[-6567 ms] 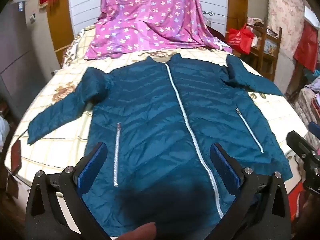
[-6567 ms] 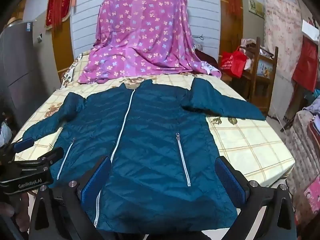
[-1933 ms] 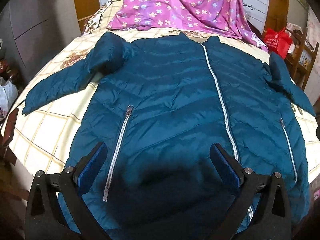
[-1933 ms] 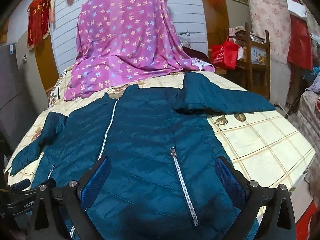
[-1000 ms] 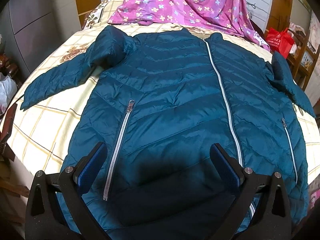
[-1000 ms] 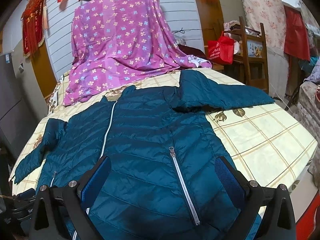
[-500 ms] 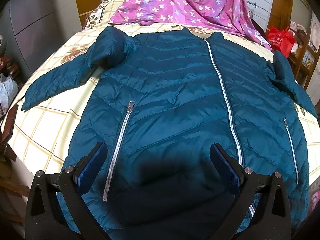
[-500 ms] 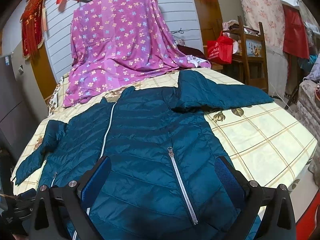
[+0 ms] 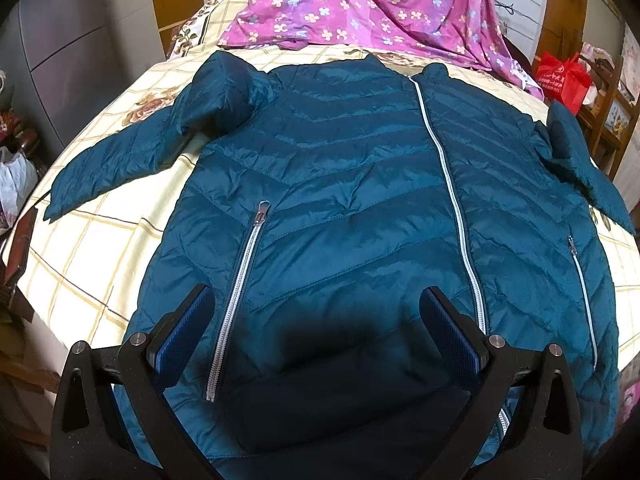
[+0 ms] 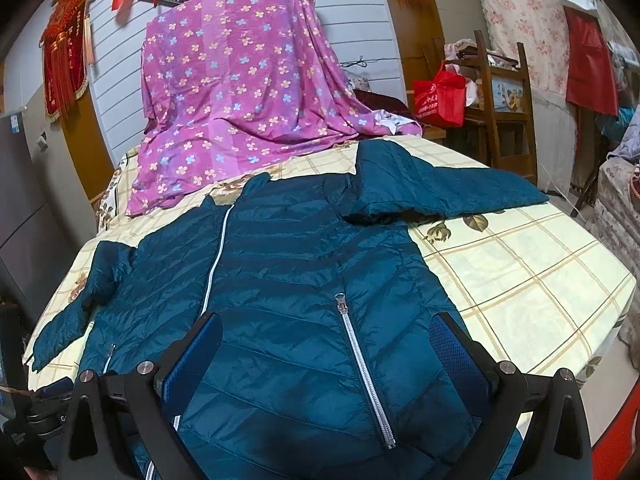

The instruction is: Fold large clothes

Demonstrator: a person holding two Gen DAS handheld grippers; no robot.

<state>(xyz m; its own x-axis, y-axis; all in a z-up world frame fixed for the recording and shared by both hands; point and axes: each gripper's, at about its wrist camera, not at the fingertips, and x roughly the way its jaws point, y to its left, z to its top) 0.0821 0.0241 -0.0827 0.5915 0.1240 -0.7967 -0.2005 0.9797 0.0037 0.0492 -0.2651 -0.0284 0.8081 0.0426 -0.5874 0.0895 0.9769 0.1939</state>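
Observation:
A teal quilted jacket [image 9: 352, 184] lies face up and zipped on a bed, both sleeves spread out; it also shows in the right wrist view [image 10: 304, 280]. My left gripper [image 9: 316, 332] is open and empty, above the jacket's lower front near the left pocket zipper [image 9: 240, 292]. My right gripper [image 10: 324, 360] is open and empty, above the lower right side with the right pocket zipper [image 10: 364, 372] between its fingers. The hem is hidden below both views.
The bed has a cream checked sheet [image 10: 520, 280]. A purple flowered cloth [image 10: 248, 88] drapes over the far end. A wooden chair with a red bag [image 10: 440, 98] stands at the right. A grey cabinet [image 9: 76, 40] stands at the left.
Both grippers have moved closer over the jacket's lower part and stayed open. The jacket has not moved.

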